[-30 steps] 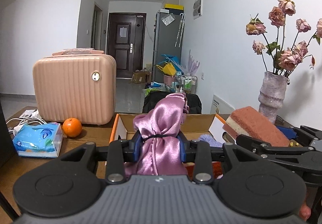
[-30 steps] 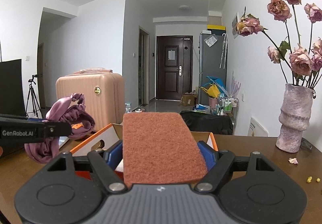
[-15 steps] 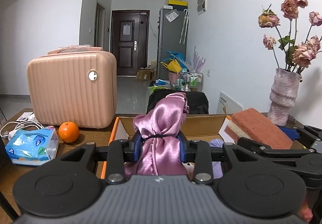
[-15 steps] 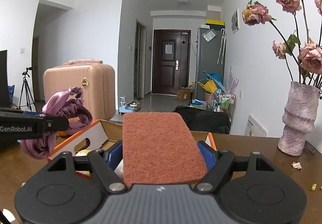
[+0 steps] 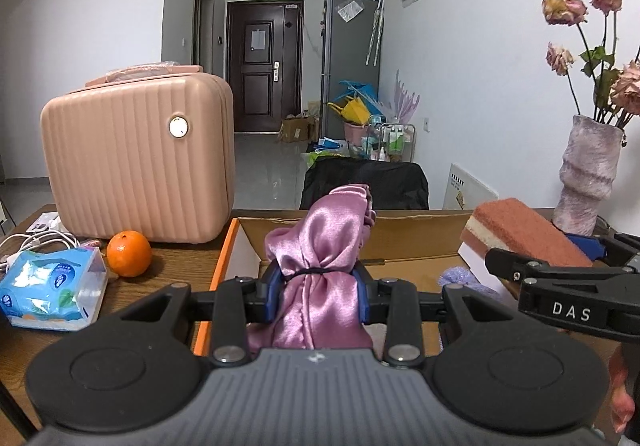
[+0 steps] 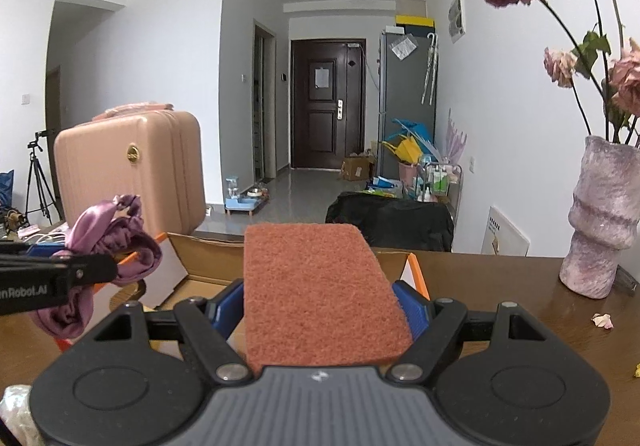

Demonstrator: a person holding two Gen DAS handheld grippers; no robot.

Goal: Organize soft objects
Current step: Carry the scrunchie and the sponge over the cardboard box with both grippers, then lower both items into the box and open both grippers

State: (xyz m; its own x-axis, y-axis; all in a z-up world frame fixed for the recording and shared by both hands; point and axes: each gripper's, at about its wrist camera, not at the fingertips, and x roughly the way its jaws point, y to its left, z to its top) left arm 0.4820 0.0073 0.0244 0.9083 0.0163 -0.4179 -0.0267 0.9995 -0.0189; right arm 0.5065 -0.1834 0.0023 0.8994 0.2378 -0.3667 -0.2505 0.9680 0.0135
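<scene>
My left gripper [image 5: 318, 292] is shut on a pink satin cloth bundle [image 5: 320, 246] tied with a black band, held above the open cardboard box [image 5: 400, 230] with orange edges. My right gripper [image 6: 320, 304] is shut on a rust-brown sponge [image 6: 316, 286], held above the same box [image 6: 200, 262]. The sponge also shows at the right of the left wrist view [image 5: 520, 234]. The satin bundle shows at the left of the right wrist view [image 6: 108, 246]. A lilac fuzzy item [image 5: 460, 280] lies inside the box.
A pink hard case [image 5: 136, 161], an orange [image 5: 129, 254], a blue tissue pack [image 5: 48, 286] and white cables [image 5: 36, 238] lie left of the box. A vase of dried roses [image 6: 600, 221] stands at the right on the wooden table [image 6: 500, 286].
Both grippers have drawn back and risen a little above the box, each keeping its hold. The box and table objects have not moved.
</scene>
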